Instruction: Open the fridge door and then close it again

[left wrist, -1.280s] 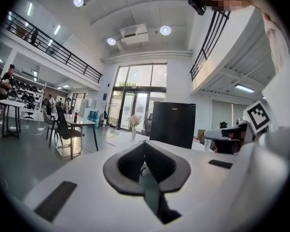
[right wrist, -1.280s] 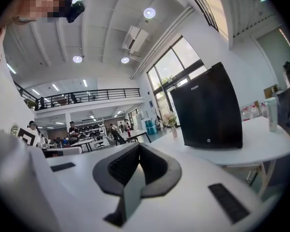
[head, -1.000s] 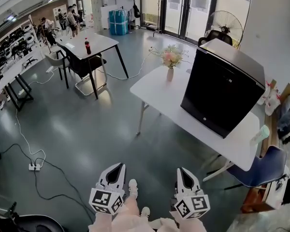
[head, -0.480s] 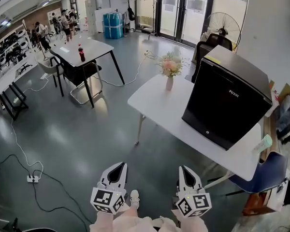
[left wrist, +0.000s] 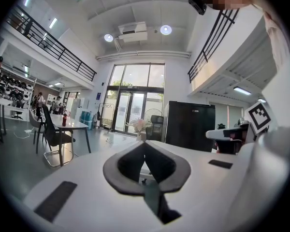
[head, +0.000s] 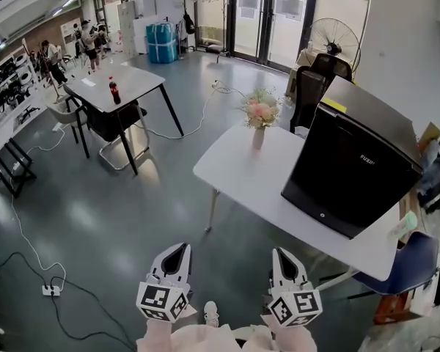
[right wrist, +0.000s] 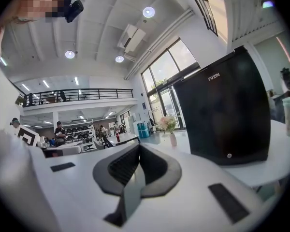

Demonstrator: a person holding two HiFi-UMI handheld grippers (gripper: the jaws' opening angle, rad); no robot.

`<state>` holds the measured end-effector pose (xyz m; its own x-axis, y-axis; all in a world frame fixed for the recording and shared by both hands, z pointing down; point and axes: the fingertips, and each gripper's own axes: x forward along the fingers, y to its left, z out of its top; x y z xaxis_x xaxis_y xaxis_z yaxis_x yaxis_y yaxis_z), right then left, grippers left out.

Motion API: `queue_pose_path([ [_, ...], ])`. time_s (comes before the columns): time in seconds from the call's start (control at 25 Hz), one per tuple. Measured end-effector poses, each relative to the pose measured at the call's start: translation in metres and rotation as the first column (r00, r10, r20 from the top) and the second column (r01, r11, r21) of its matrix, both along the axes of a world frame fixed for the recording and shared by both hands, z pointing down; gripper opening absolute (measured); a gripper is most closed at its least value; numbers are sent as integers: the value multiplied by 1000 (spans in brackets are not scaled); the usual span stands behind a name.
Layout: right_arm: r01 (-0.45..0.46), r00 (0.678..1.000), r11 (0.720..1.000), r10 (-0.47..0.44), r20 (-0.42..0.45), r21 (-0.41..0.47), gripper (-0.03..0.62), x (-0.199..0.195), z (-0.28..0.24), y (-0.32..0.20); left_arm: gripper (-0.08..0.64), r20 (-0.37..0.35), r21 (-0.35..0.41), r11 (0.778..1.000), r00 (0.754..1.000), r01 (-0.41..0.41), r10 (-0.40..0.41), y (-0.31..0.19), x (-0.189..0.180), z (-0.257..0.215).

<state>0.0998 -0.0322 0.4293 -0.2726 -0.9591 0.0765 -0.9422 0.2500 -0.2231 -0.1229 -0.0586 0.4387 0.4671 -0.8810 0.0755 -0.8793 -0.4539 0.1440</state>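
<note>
Black fridge [head: 352, 171]: door shut, it stands on the right end of the white table [head: 238, 171], ahead and to the right of our right gripper [head: 280, 254] and well apart from it.
Right gripper: jaws pressed together on nothing, pointing level.
Left gripper [head: 178, 249]: jaws likewise clenched and empty, near the right one on its left.
In our way: grey floor [head: 132, 196] and the table's near edge lie between both grippers and the fridge door. A blue chair [head: 407, 259] sits by the table's corner, off to the right gripper's right.
Around us: a vase of pink flowers [head: 259, 119] stands straight ahead of the right gripper, with a black chair [head: 312, 86] and a fan [head: 336, 39] beyond it. Far ahead-left of the left gripper we see a second table [head: 128, 79] with a red bottle [head: 114, 92]. A power strip [head: 50, 290] lies on the floor to its left.
</note>
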Motion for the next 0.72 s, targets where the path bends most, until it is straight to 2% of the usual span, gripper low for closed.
queue_pose_path([
  [0.28, -18, 1000, 1000, 18, -4, 11, 12, -21, 0, -41, 11, -6, -2, 999, 999, -39, 39, -44, -16, 3],
  [0.56, -42, 999, 999, 42, -17, -21, 12, -37, 11, -51, 12, -8, -17, 994, 994, -107, 107, -61, -15, 13],
  [0.72, -43, 999, 998, 42, -31, -37, 11, -41, 13, -54, 11, -15, -37, 992, 993, -118, 118, -65, -16, 20],
])
